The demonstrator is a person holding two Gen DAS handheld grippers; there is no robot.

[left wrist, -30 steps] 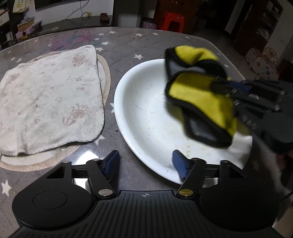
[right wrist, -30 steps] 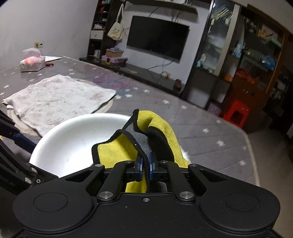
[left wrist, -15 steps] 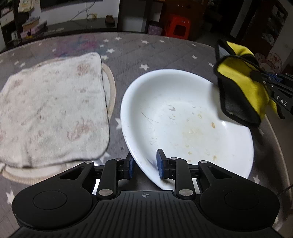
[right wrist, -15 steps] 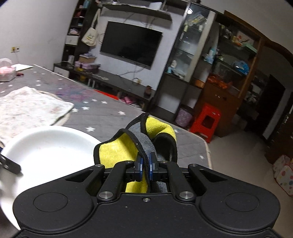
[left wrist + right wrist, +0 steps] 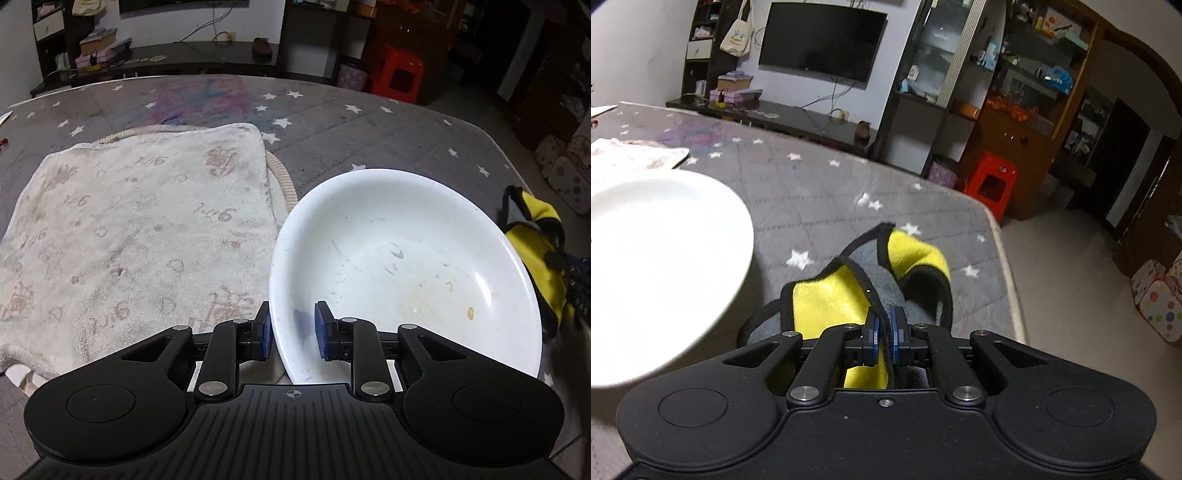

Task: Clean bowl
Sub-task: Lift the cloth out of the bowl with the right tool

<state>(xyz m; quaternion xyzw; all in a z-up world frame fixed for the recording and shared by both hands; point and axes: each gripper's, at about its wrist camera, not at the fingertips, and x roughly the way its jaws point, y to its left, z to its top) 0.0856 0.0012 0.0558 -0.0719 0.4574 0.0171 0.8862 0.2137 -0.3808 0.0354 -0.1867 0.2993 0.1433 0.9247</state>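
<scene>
In the left wrist view, the left gripper (image 5: 292, 328) sits at the bottom centre of the frame, its blue pads straddling the near rim of the white bowl (image 5: 406, 258): one pad outside, one inside, with a gap to the wall on the inner side, so I cannot tell whether it grips. The bowl fills the centre right, tilted, with small yellowish specks and scuffs inside. To its left a pale printed towel (image 5: 140, 229) lies on the star-patterned desk (image 5: 369, 122).

In the right wrist view, the right gripper (image 5: 882, 332) at lower centre is clamped on a yellow cloth with black edging (image 5: 831, 299), which hangs over the desk just right of the bowl's rim. Farther off, upper right, stands a red stool (image 5: 991, 181).
</scene>
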